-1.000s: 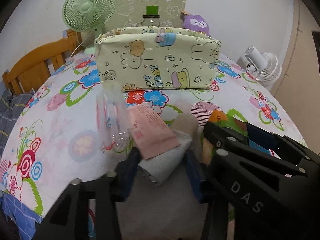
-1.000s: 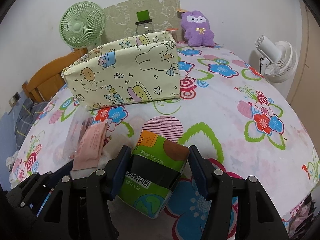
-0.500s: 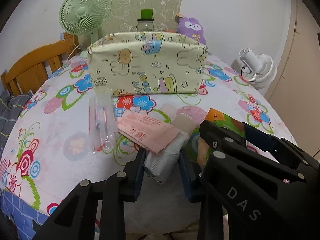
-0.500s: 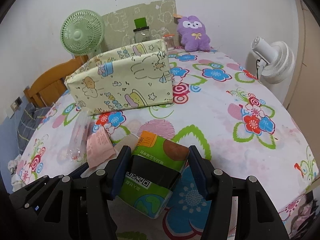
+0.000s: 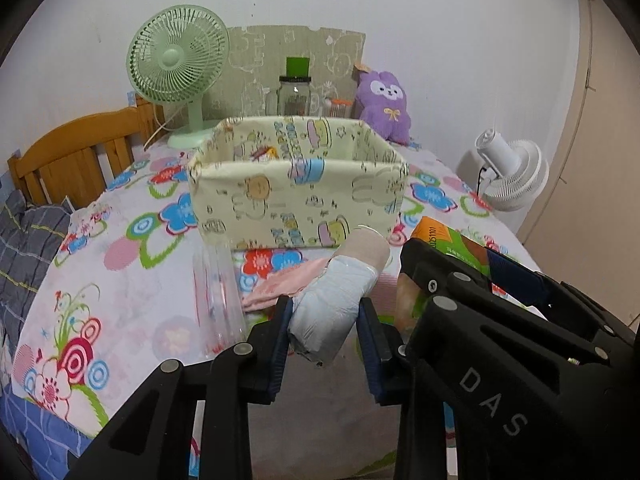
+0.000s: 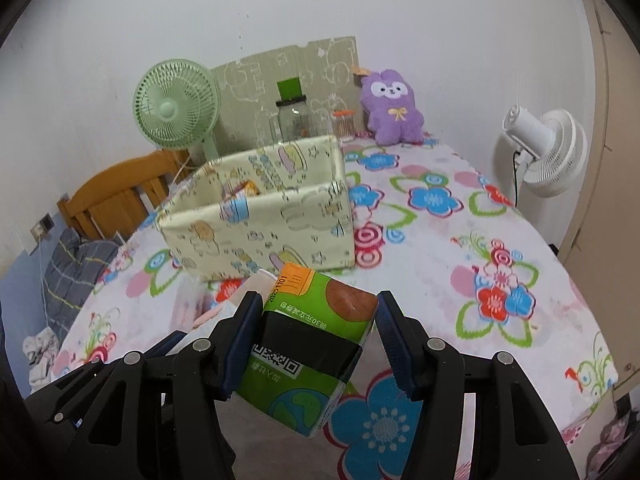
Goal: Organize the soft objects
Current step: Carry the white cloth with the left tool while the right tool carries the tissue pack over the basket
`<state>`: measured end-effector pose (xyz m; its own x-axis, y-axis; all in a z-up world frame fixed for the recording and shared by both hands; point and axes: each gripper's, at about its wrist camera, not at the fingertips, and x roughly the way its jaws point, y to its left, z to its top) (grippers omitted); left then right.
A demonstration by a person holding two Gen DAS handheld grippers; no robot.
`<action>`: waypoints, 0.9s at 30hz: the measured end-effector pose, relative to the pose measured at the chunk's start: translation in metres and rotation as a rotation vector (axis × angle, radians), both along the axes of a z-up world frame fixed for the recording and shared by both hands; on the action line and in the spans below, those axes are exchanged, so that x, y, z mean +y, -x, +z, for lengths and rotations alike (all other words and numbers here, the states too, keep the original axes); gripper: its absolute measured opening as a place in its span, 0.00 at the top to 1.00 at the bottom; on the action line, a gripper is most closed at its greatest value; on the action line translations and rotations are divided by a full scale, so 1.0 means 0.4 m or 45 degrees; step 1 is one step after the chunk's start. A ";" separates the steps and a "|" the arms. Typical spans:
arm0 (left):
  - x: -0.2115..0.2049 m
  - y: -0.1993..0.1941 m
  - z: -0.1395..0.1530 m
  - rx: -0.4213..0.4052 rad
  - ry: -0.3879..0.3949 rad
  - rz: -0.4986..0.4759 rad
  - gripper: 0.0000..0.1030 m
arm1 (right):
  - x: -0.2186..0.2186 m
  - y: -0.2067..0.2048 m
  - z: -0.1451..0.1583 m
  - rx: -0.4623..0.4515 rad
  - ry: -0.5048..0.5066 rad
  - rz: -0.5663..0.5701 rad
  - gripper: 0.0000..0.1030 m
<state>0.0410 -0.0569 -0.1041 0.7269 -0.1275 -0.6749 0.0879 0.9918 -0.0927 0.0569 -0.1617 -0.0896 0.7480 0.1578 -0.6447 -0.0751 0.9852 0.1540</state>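
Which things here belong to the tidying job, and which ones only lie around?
Belong to the job:
cloth box
white roll in left gripper
green pack in right gripper
pink packet
clear packet

Only lying around:
green fan
white fan
purple plush toy
glass jar

Light: even, soft, indoor | shadows: faint | glare: none | blur: slight, 6 o'clock | edges: fisheye bending, black vignette corners
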 end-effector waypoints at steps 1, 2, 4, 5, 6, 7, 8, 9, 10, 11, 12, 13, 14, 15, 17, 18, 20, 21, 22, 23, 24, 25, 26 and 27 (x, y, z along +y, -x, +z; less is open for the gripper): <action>0.002 -0.003 0.005 -0.003 0.001 0.000 0.69 | 0.001 -0.002 0.005 -0.004 0.001 0.001 0.40; 0.003 -0.007 0.013 -0.009 0.003 0.001 0.69 | 0.002 -0.006 0.014 -0.009 0.002 0.000 0.40; 0.004 -0.011 0.025 -0.019 0.006 0.001 0.69 | 0.004 -0.012 0.027 -0.018 0.002 0.001 0.40; 0.006 -0.015 0.032 -0.024 0.007 0.001 0.69 | 0.005 -0.016 0.034 -0.024 0.003 0.000 0.40; 0.007 -0.019 0.040 -0.031 0.008 0.002 0.69 | 0.007 -0.019 0.042 -0.029 0.004 -0.001 0.40; 0.008 -0.022 0.046 -0.035 0.008 0.002 0.69 | 0.008 -0.025 0.049 -0.032 0.003 -0.001 0.40; 0.010 -0.026 0.056 -0.042 0.009 0.002 0.69 | 0.009 -0.029 0.055 -0.037 0.002 -0.002 0.40; 0.011 -0.029 0.062 -0.048 0.010 0.002 0.69 | 0.010 -0.034 0.064 -0.045 0.002 -0.003 0.40; 0.013 -0.032 0.069 -0.053 0.011 0.002 0.69 | 0.011 -0.037 0.071 -0.050 0.002 -0.002 0.40; 0.014 -0.035 0.076 -0.058 0.012 0.003 0.69 | 0.012 -0.041 0.077 -0.054 0.002 -0.003 0.40; 0.015 -0.038 0.083 -0.064 0.010 0.005 0.69 | 0.013 -0.046 0.085 -0.061 0.004 -0.002 0.40; 0.015 -0.041 0.089 -0.069 0.008 0.006 0.69 | 0.016 -0.048 0.091 -0.066 0.005 -0.001 0.40; 0.017 -0.044 0.095 -0.074 0.007 0.007 0.69 | 0.018 -0.052 0.099 -0.072 0.008 -0.001 0.40; 0.019 -0.048 0.099 -0.078 0.005 0.007 0.69 | 0.020 -0.054 0.104 -0.075 0.009 0.000 0.40; 0.020 -0.053 0.110 -0.087 0.003 0.008 0.69 | 0.022 -0.059 0.118 -0.085 0.009 0.001 0.40; 0.022 -0.055 0.117 -0.092 0.001 0.009 0.69 | 0.024 -0.062 0.123 -0.089 0.010 0.002 0.40; 0.025 -0.058 0.128 -0.102 -0.002 0.010 0.69 | 0.026 -0.066 0.133 -0.095 0.008 0.002 0.40; 0.025 -0.060 0.134 -0.109 -0.003 0.010 0.69 | 0.027 -0.067 0.140 -0.101 0.007 0.003 0.40; 0.025 -0.061 0.139 -0.113 -0.004 0.010 0.69 | 0.028 -0.069 0.146 -0.106 0.007 0.003 0.40; 0.025 -0.063 0.144 -0.118 -0.004 0.009 0.69 | 0.029 -0.071 0.149 -0.110 0.007 0.003 0.40; 0.025 -0.065 0.149 -0.121 -0.004 0.009 0.69 | 0.030 -0.072 0.154 -0.114 0.007 0.003 0.40; 0.026 -0.067 0.153 -0.124 -0.004 0.009 0.69 | 0.031 -0.075 0.159 -0.117 0.007 0.003 0.40; 0.026 -0.070 0.157 -0.127 -0.005 0.008 0.69 | 0.032 -0.077 0.163 -0.120 0.007 0.003 0.40; 0.027 -0.072 0.162 -0.132 -0.006 0.007 0.69 | 0.033 -0.078 0.169 -0.125 0.007 0.002 0.40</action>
